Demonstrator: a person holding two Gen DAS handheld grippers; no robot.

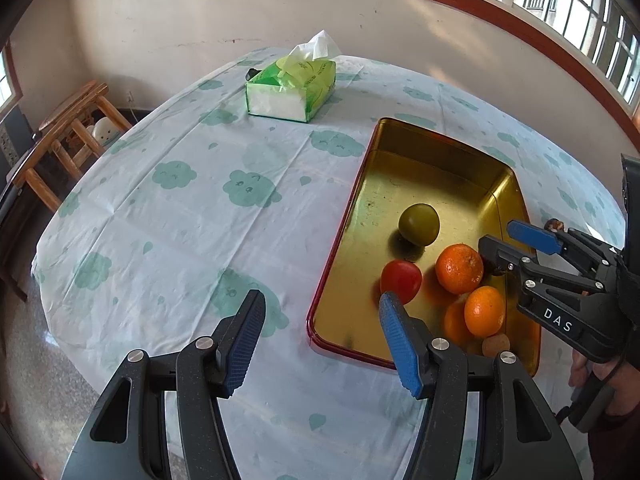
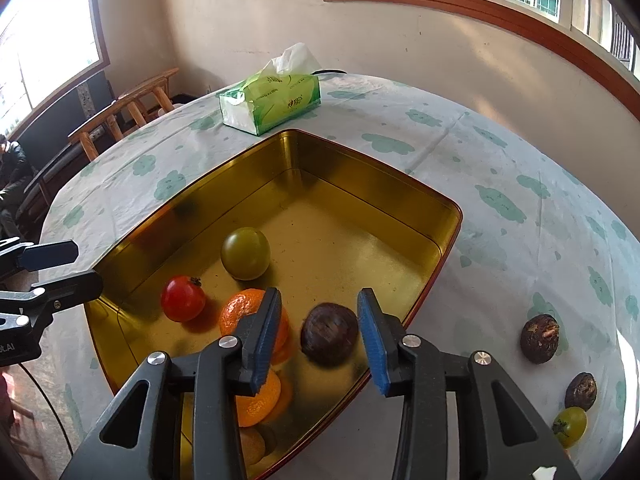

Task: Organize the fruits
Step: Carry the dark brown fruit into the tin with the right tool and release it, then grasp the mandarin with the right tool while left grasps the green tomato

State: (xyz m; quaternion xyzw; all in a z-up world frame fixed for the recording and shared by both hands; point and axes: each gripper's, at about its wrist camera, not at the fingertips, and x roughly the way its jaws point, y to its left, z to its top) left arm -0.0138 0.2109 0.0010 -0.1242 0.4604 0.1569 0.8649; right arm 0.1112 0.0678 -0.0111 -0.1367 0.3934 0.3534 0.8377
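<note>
- I judge the task more than half done: the gold tin [image 2: 448, 216] holds a green fruit [image 2: 245, 253], a red tomato [image 2: 183, 298], oranges [image 2: 240, 312] and a dark brown fruit [image 2: 329, 333]
- My right tool [image 2: 320, 334] hangs over the tin, fingers apart around the brown fruit, not touching it
- Left on the desk [image 2: 500, 168]: two brown fruits [image 2: 539, 338] and a small green one [image 2: 570, 426], right of the tin
- My left tool [image 1: 320, 340] is apart and empty
- The tissue box [image 2: 272, 104] stands behind, not in the way
</note>
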